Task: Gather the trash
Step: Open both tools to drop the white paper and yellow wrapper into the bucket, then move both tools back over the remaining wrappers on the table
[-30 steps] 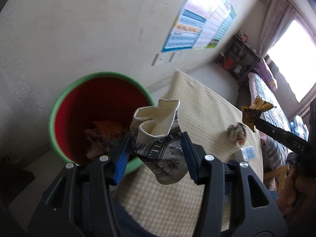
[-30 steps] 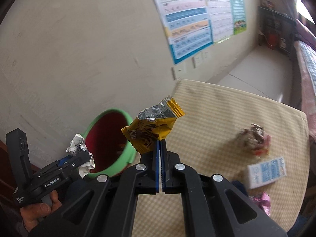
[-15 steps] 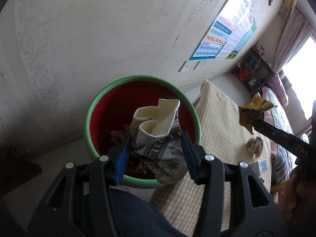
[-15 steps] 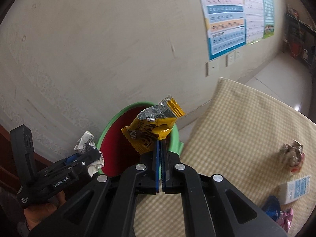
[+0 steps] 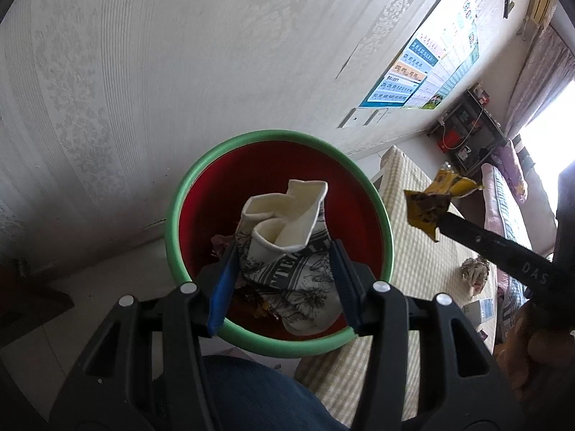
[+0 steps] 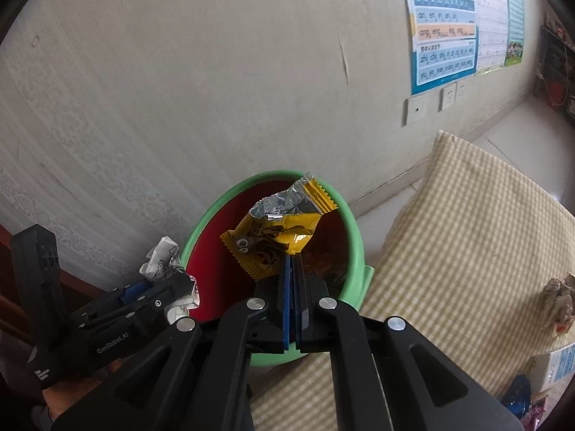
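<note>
A crushed paper cup (image 5: pixel 287 240) with black print is squeezed between the blue pads of my left gripper (image 5: pixel 284 269), which hangs over the mouth of the bin. The bin (image 5: pixel 183 222) is red inside with a green rim and has scraps at its bottom. My right gripper (image 6: pixel 293 269) is shut on a yellow snack wrapper (image 6: pixel 276 233), held above the same bin (image 6: pixel 354 237). In the left wrist view that wrapper (image 5: pixel 431 204) shows at the right, just past the rim. The right wrist view shows the left gripper (image 6: pixel 169 287) with the cup (image 6: pixel 161 258) at the bin's left edge.
A table with a yellow checked cloth (image 6: pixel 467 233) stands right beside the bin. On it lie a crumpled wrapper (image 6: pixel 559 305), a small white and blue carton (image 6: pixel 555 362) and darker wrappers (image 6: pixel 517 395). A pale wall (image 5: pixel 179 54) rises close behind the bin. A person's leg in blue (image 5: pixel 258 395) is below.
Both grippers have swung left from the table to the bin, carrying cup and wrapper. The bin's mouth now lies under both. Neither grip has changed.
</note>
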A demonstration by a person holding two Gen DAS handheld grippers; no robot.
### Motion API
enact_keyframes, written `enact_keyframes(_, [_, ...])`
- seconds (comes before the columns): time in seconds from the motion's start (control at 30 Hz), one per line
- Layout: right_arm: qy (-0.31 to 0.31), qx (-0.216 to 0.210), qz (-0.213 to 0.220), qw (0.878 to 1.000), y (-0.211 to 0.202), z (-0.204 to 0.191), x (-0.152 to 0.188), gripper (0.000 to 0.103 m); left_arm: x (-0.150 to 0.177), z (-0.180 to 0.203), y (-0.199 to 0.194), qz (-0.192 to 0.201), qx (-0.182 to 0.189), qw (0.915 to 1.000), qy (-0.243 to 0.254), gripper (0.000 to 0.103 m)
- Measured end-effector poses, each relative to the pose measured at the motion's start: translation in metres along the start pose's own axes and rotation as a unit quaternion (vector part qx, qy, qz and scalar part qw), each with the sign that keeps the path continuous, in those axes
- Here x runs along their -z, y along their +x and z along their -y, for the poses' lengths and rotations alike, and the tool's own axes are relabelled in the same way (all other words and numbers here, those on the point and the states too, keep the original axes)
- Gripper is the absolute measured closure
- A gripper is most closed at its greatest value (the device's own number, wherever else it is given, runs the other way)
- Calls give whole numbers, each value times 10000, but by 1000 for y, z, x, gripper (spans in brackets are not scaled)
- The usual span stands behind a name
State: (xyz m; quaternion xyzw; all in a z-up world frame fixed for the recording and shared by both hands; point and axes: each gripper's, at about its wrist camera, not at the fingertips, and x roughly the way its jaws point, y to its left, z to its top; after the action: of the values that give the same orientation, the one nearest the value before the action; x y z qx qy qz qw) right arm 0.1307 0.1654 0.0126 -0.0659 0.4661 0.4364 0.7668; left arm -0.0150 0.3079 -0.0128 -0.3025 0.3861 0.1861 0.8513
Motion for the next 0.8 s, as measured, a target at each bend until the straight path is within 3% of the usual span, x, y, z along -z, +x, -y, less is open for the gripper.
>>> enact_keyframes(0.13, [-6,-36,-94,9999,11,0,-2,96,2,-1,4,-64,-11,10000,3,53])
enact_keyframes(0.2, [-5,-51,-109,9999,13,-1,-4,86,5,-1,6,-68,-27,10000,22,47])
enact_keyframes(0.27, [41,-60,-61,10000,12,1,-6,56,6,0,6,-7,-62,10000,14,28])
enact_keyframes(0.33, [62,-16,27,10000,9,1,-7,45,7,1,4,61,-92,9999,18,12])
enact_keyframes(0.4, [77,46,91,9999,5,2,-8,29,7,2,2,103,-135,9999,6,5])
enact_keyframes(0.47, [142,130,179,9997,0,4,-8,13,7,1,2,104,-154,9998,-29,5])
enact_keyframes(0.57, [230,211,288,9991,-8,9,-8,7,8,2,0,97,-200,9997,-39,5])
enact_keyframes(0.8, [336,308,390,9982,-33,20,0,7,13,15,-11,129,-126,9998,34,5])
